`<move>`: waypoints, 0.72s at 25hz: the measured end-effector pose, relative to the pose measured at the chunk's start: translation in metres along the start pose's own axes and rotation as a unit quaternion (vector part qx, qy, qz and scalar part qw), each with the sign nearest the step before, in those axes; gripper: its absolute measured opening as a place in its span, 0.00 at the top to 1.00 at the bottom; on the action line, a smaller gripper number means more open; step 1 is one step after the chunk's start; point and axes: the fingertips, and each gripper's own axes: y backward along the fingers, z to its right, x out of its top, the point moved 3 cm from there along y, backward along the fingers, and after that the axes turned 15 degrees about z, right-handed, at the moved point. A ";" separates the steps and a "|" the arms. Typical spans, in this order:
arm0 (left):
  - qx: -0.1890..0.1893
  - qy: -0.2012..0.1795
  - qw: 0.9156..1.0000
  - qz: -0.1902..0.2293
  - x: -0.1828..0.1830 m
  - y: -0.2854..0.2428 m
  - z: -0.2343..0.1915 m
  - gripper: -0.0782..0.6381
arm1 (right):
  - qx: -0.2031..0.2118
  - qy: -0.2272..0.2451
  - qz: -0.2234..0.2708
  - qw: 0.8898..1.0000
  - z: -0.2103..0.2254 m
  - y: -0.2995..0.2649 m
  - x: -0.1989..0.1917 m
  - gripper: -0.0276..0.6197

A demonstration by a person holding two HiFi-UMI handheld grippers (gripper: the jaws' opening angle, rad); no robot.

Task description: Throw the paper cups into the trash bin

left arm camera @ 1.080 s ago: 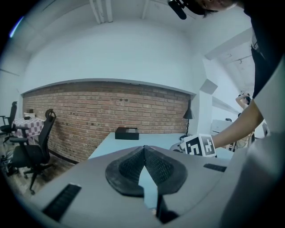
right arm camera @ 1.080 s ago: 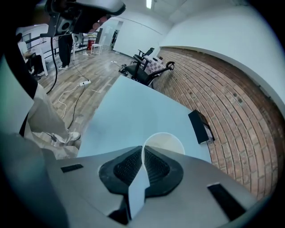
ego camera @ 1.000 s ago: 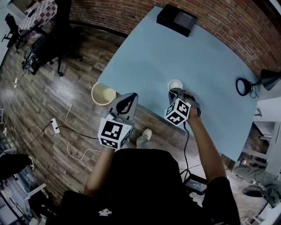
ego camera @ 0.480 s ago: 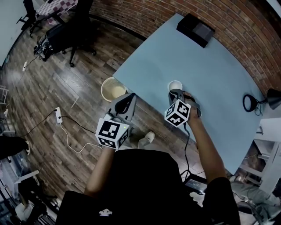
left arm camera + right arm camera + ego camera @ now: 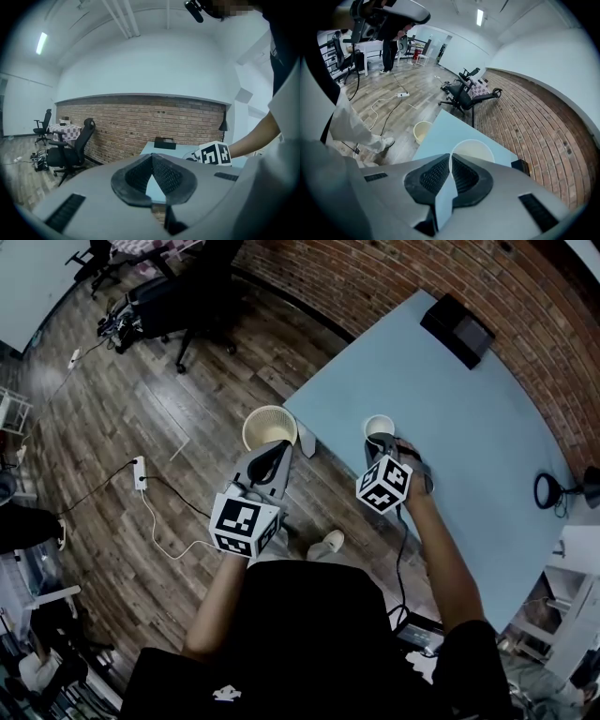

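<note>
Spreading across the whole left of the head view, the dark wood plank floor is the biggest surface. Next comes the pale blue rectangular table, set against the red brick wall at the upper right. A black wheeled office chair stands on the planks near the top.

The round cream plastic trash bin sits on the floor, just beside the table's near corner, mouth upward. A flat black box lies at the table's far end, by the wall.

The left gripper hangs over the bin's near rim. In the left gripper view its jaws meet at the tips, with nothing between them. The right gripper is over the table's near part, and the right gripper view shows its jaws pinched on the near rim of the white paper cup. That cup stays upright over the table, well apart from the bin; whether it rests on the tabletop, I cannot tell.
</note>
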 end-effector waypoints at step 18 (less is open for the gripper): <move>0.047 -0.009 0.999 -0.017 -0.001 0.031 -0.131 0.89 | 0.038 0.023 0.013 0.999 -0.011 -0.100 0.107 0.93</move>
